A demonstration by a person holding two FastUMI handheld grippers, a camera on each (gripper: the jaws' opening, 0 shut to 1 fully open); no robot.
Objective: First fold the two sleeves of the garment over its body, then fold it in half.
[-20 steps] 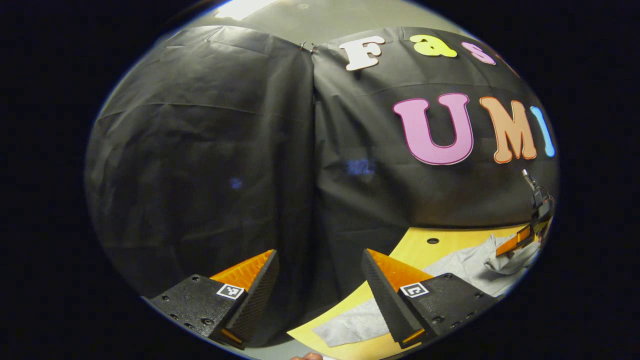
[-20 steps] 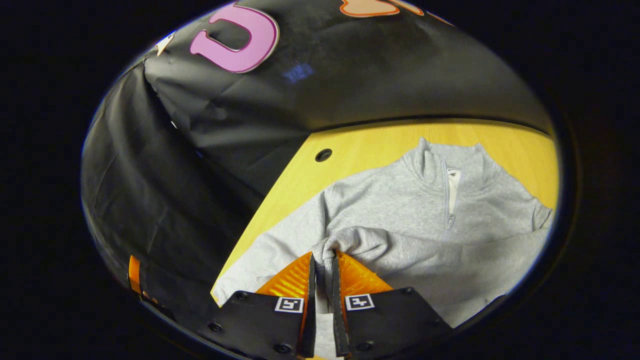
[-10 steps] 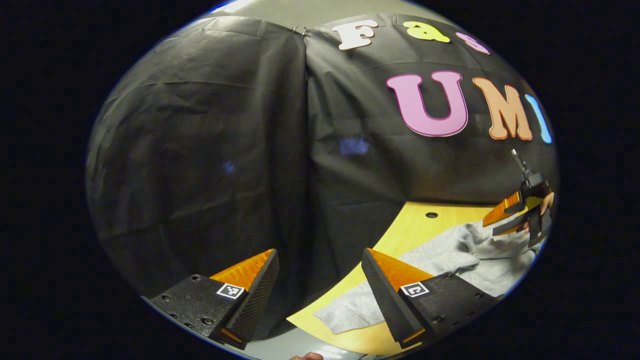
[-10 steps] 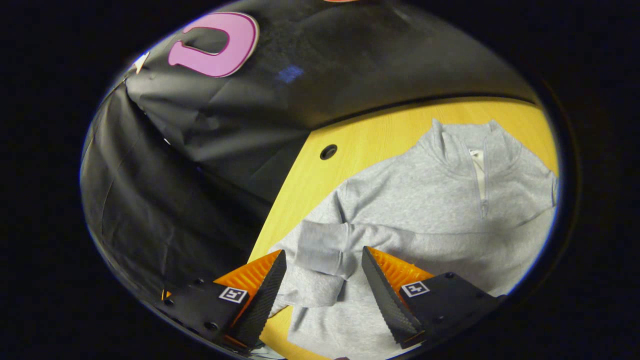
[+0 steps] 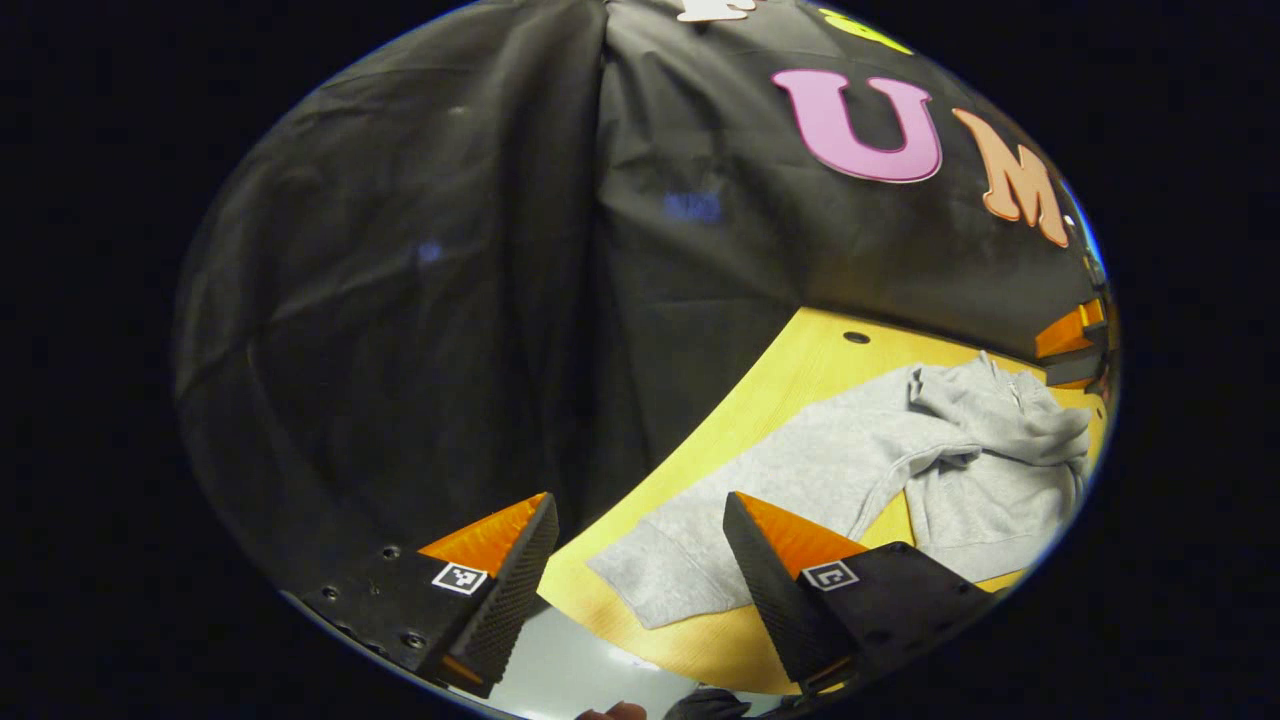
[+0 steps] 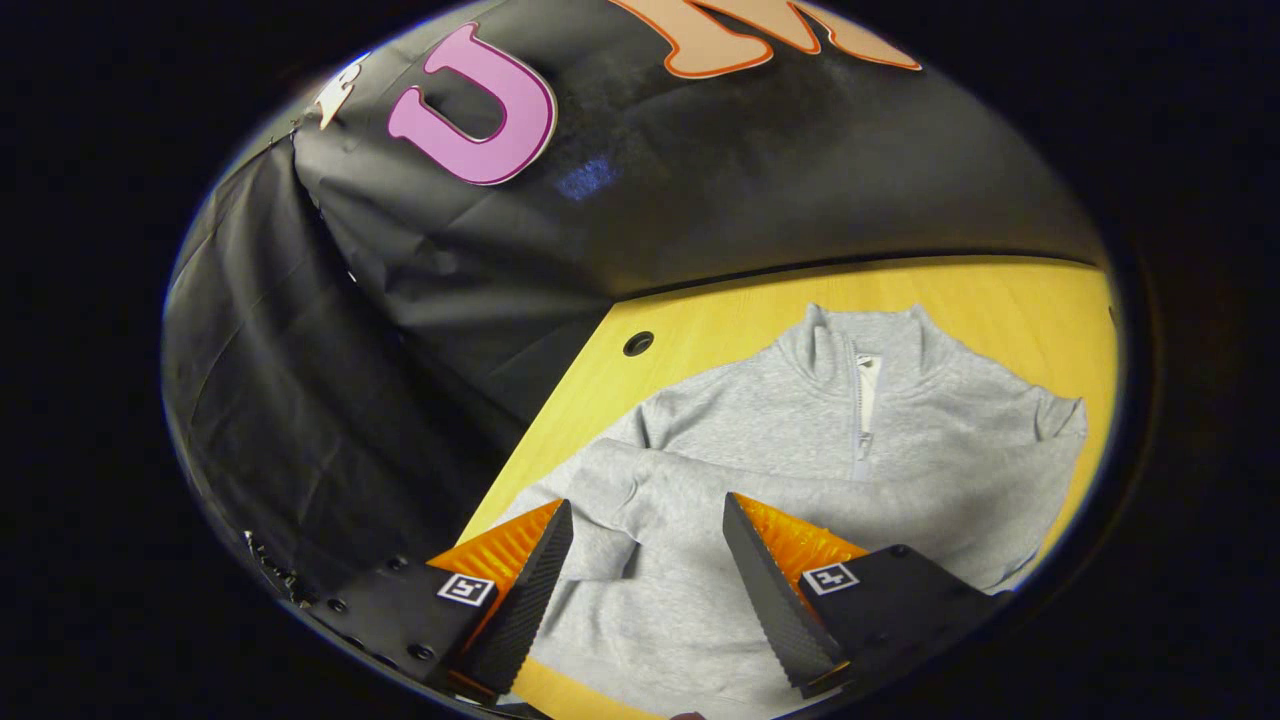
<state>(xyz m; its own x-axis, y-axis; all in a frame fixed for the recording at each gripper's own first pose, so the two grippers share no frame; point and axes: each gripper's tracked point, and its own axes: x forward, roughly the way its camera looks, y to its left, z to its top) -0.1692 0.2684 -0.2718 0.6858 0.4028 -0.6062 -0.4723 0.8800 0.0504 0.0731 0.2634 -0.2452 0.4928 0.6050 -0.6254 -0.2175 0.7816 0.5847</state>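
Note:
A grey zip-neck sweatshirt (image 6: pixel 800 440) lies on the yellow wooden table (image 6: pixel 1000 290), collar toward the booth wall. One sleeve (image 6: pixel 760 490) is folded across its chest, its cuff (image 6: pixel 600 550) lying between my right gripper's fingers. My right gripper (image 6: pixel 640 570) hovers open just above that cuff, holding nothing. In the left gripper view the other sleeve (image 5: pixel 760 490) stretches out flat toward the table's near corner, ending in its cuff (image 5: pixel 655 585). My left gripper (image 5: pixel 640 570) is open, close over that cuff. The right gripper (image 5: pixel 1075 340) shows far off by the collar.
A round cable hole (image 6: pixel 637 344) sits in the table near the back edge. The table's left edge (image 5: pixel 680 460) runs beside the black cloth wall. Grey floor (image 5: pixel 570 670) lies below the near corner.
My right gripper opened and let the sleeve drop across the chest, then drew back slightly. My left gripper tilted down toward the outstretched sleeve's cuff.

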